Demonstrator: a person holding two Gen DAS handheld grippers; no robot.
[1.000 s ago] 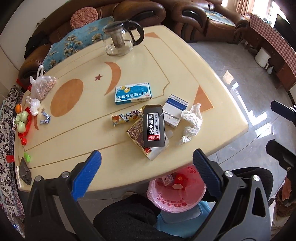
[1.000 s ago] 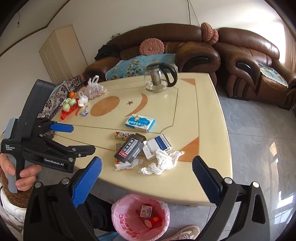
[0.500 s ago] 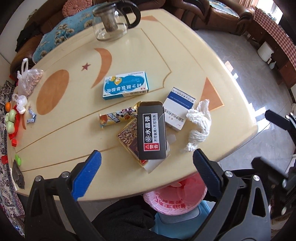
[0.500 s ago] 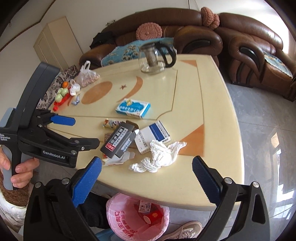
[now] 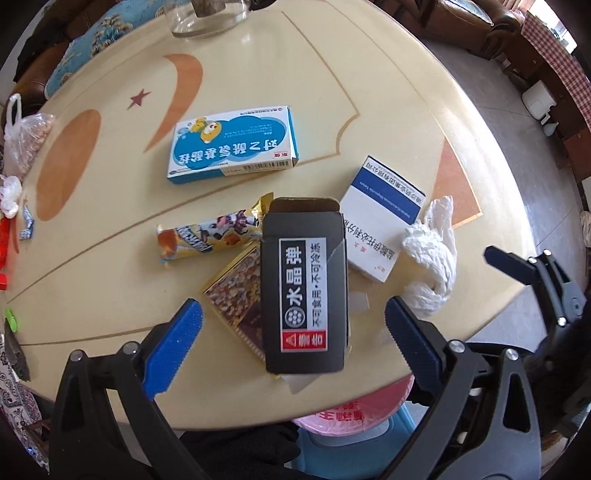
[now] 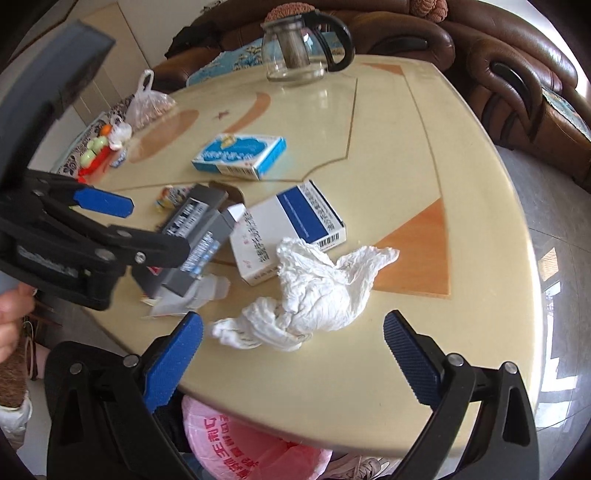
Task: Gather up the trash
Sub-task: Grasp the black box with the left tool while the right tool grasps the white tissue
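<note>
Both grippers are spread wide and hold nothing. With my left gripper (image 5: 293, 336) I hang tilted down over the black box (image 5: 304, 286), which lies on a snack packet (image 5: 236, 295) near the table's (image 5: 388, 92) front edge. With my right gripper (image 6: 293, 349) I point at the crumpled tissue (image 6: 314, 291) beside the white and blue box (image 6: 288, 230). Below the edge stands a bin with a pink bag (image 6: 240, 443); its contents are hidden.

Cream table (image 5: 369, 74) with boxes (image 5: 232, 144), tissue (image 6: 317, 291)

Glass teapot (image 5: 205, 18) cut off by top edge, pink-bagged bin (image 6: 236, 443) mostly hidden under table (image 6: 424, 155).
</note>
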